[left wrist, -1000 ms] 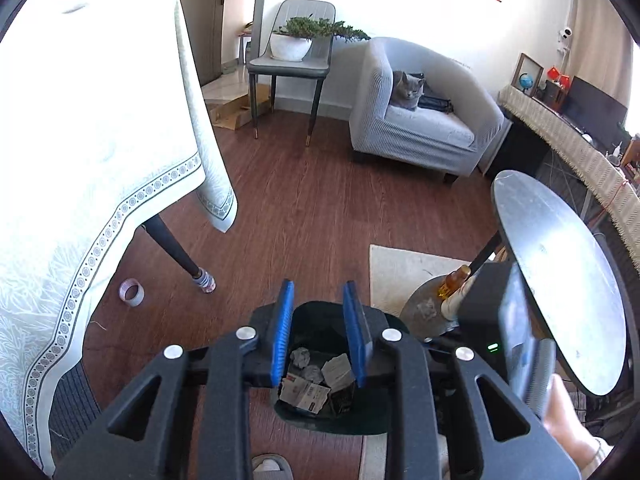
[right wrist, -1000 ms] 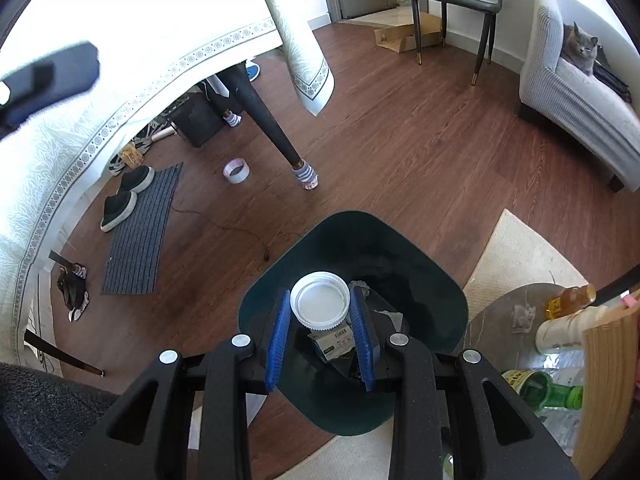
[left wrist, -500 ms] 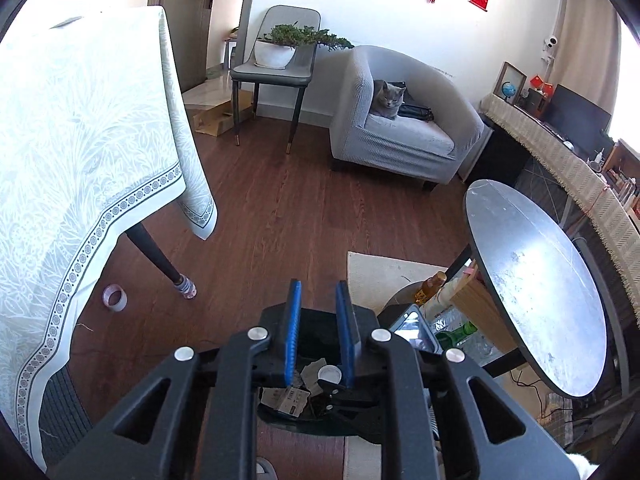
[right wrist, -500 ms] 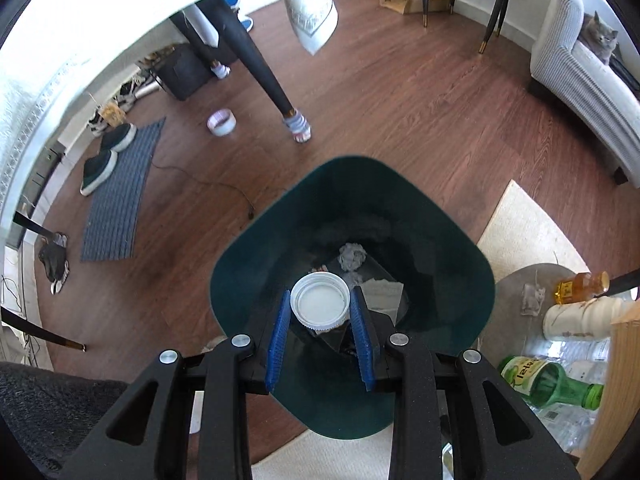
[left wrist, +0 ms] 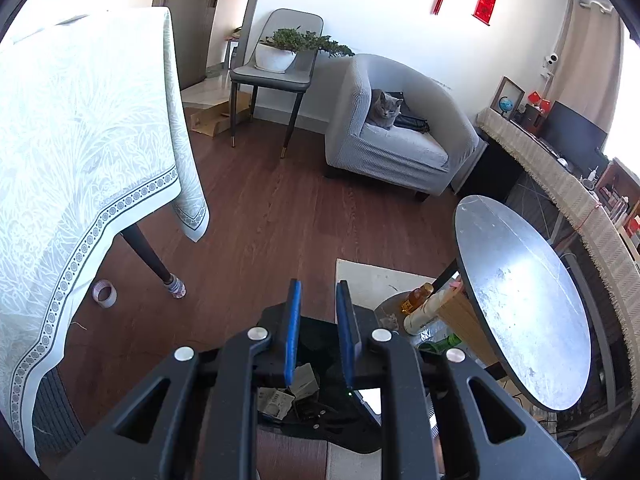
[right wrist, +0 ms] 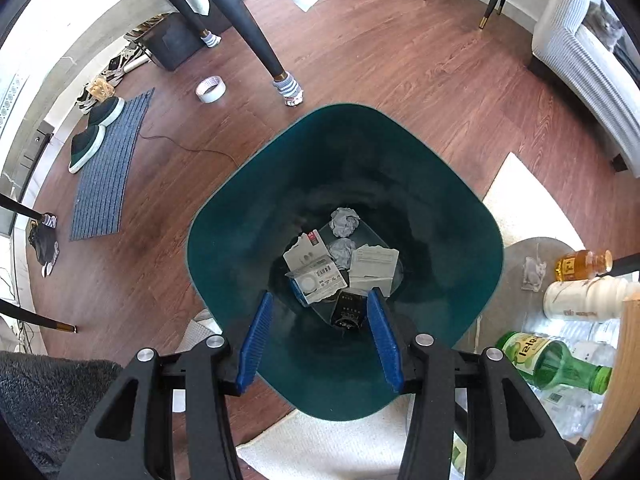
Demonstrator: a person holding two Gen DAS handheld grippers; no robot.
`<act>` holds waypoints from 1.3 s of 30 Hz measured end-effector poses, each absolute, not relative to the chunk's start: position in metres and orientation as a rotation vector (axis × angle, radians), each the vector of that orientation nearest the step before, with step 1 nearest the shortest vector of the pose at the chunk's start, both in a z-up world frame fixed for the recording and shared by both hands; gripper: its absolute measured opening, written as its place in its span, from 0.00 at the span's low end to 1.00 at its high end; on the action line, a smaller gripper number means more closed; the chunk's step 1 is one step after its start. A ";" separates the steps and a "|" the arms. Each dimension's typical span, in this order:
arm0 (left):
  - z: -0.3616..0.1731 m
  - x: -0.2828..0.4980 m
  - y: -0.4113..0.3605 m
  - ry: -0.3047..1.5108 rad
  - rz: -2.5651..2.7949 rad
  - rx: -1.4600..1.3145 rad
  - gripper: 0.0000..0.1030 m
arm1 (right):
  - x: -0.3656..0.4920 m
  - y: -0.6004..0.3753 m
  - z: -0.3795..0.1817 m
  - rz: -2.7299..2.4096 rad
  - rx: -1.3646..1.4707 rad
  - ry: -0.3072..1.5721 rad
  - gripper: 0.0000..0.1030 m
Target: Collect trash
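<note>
- Your right gripper (right wrist: 320,344) hung nose-down over the mouth of the green bin (right wrist: 248,184), and its fingers (right wrist: 256,344) had just been opening; nothing sat between them, and they stood well apart.
- The white lid (right wrist: 309,282) now lay at the bottom among the torn packaging (right wrist: 374,266) and crumpled paper balls (right wrist: 344,222), so the drop itself looked done.
- A good release here meant staying centred over the opening, as you were, so the piece fell clear of the rim.
- Your left gripper (left wrist: 320,332) pointed across the room, fingers (left wrist: 294,328) close together with a narrow gap and nothing held.
- For the next pick, judge what is really trash: a tape roll (right wrist: 210,89) lay on the floor near the table leg (right wrist: 256,40), and bottles (right wrist: 556,360) crowded the low shelf beside the bin.
- Lift the right gripper straight up before swinging away, or the fingers could catch the bin wall.
</note>
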State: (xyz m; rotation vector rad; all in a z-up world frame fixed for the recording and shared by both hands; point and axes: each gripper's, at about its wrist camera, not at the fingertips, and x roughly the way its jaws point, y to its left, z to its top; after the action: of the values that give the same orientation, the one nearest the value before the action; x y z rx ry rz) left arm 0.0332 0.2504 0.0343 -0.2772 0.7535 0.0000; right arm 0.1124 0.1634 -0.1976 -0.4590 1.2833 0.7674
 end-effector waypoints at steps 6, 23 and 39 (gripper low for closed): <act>0.040 0.036 0.236 0.747 -0.016 -0.267 0.24 | 0.109 0.152 -0.175 0.796 -0.420 1.245 0.49; 0.066 0.039 0.200 0.666 -0.045 -0.205 0.43 | 0.090 0.093 -0.045 0.792 -0.258 0.886 0.55; 0.074 0.035 0.157 0.623 -0.054 -0.106 0.78 | 0.088 -0.014 0.012 0.615 -0.170 0.704 0.76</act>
State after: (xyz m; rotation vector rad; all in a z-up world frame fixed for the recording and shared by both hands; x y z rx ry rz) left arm 0.0346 0.1574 0.0741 -0.1062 0.6229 -0.0539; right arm 0.0885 -0.0143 0.0120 -0.1702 0.7035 0.6150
